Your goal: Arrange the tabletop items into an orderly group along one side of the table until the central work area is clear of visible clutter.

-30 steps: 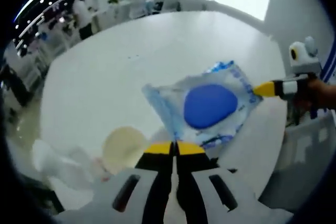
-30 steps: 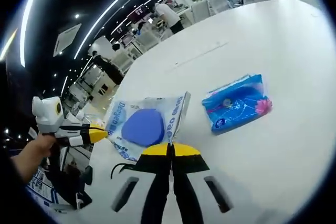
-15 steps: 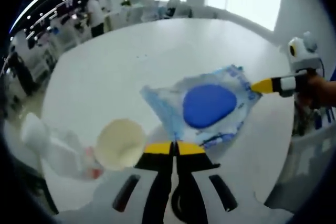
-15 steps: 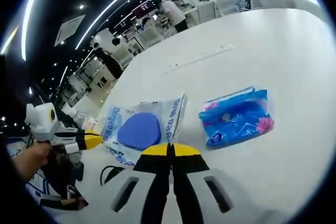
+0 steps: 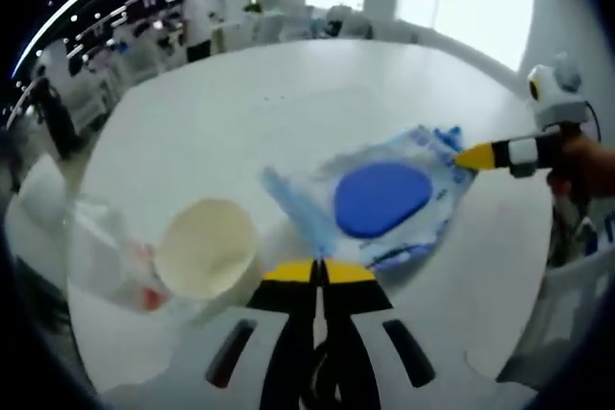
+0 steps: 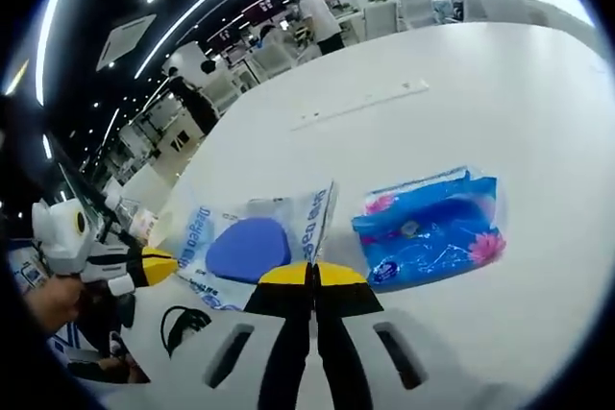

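Both grippers pinch opposite edges of the clear packet with blue disc (image 5: pixel 384 199): left gripper (image 5: pixel 314 271) near edge, right gripper (image 6: pixel 310 274) far corner. Packet hangs above the surface (image 5: pixel 240 112), lower than 1 s ago. Blue tissue pack (image 6: pixel 432 228) lies beside; cream cup (image 5: pixel 207 247) now nearer left. Judged: placement toward the group underway.

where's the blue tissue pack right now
In the right gripper view the blue tissue pack lies on the white table, right of the clear packet with the blue pad.
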The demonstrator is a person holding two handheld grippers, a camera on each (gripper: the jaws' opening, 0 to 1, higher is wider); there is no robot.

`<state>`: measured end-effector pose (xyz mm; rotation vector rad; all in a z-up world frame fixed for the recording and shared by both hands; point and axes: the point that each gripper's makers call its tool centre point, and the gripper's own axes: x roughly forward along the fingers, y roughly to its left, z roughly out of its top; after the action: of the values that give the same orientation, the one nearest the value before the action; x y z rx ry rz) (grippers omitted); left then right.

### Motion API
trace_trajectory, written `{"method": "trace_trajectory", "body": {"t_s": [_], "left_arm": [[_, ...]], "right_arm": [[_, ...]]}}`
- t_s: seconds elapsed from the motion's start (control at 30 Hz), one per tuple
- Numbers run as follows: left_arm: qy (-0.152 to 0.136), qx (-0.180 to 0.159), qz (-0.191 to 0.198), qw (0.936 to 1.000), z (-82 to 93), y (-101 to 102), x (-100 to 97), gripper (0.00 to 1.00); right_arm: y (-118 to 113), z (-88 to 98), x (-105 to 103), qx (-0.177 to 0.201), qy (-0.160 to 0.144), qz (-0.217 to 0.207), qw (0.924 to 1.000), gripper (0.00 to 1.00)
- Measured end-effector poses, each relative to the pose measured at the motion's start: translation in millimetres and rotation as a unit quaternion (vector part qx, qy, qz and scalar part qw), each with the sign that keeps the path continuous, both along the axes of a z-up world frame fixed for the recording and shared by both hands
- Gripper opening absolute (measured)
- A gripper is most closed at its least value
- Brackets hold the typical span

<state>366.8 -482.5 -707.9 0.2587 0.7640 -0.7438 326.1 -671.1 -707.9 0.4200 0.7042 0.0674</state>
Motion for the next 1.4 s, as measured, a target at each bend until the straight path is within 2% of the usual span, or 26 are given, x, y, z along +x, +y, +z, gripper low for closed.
{"method": "trace_trajectory", "body": {"t_s": [0.73, 1.27, 1.4], "left_arm": [[0.01, 0.007, 0.022, 0.9997, -26.5, 4, 9.2, 0.0], [0.01, 0.028, 0.011, 0.9995, -42.6, 8, 9.8, 0.0], [0.011, 0.03, 0.012, 0.9994, -45.2, 9, 9.1, 0.01]], "right_arm": [[-3, -25.8, 14, -0.03, 0.028, 0.014, 0.9991, 0.0], [-2, -42.6, 15, -0.049, 0.044, 0.028, 0.9975, 0.0], [-2, -45.2, 15, -0.064, 0.041, 0.036, 0.9965, 0.01]]}}
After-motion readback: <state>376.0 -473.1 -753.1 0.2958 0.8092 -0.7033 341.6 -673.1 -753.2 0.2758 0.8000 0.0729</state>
